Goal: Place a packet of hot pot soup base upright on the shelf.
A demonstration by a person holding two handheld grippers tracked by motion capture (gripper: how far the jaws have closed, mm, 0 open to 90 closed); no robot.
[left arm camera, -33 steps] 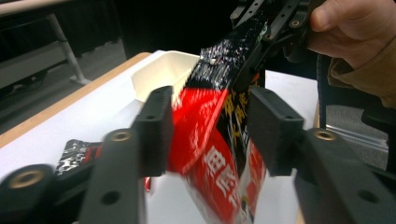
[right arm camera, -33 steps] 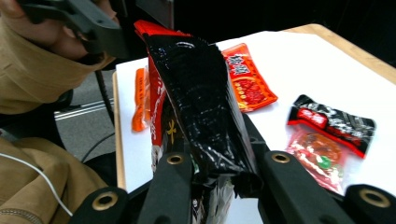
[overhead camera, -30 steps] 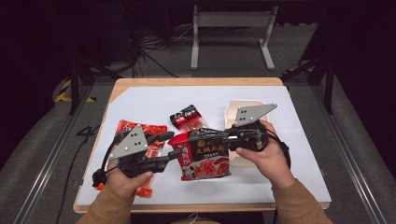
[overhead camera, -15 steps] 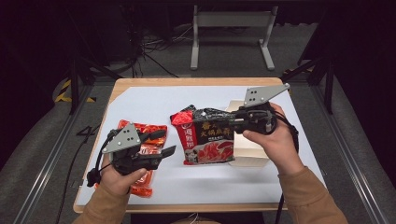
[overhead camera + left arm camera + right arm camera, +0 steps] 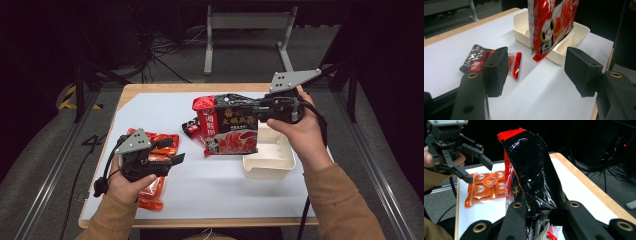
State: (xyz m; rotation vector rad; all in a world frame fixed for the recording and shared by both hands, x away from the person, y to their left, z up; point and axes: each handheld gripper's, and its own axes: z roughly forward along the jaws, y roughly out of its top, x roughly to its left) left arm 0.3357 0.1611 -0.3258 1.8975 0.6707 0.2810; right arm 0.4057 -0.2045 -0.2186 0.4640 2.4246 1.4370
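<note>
A large red and black snack bag (image 5: 230, 127) hangs upright above the table, and my right gripper (image 5: 252, 107) is shut on its top edge. In the right gripper view the bag (image 5: 531, 170) rises from between the jaws of that gripper (image 5: 544, 213). Its lower corner hangs beside the near wall of a white tray (image 5: 270, 162). My left gripper (image 5: 175, 150) is open at the left, over an orange packet (image 5: 150, 192), with nothing between its fingers. In the left gripper view the bag (image 5: 551, 22) and the tray (image 5: 521, 27) lie ahead of the open left gripper (image 5: 535, 71).
A small black and red packet (image 5: 191, 127) lies mid-table behind the bag, seen too as the packet (image 5: 475, 61) beside a small red sachet (image 5: 515, 63). A white mat (image 5: 150, 107) covers the wooden table. Dark floor and a metal frame surround it.
My right gripper has raised the bag and carried it right, toward the tray. My left gripper has drawn back to the left, away from the bag, and stands open.
</note>
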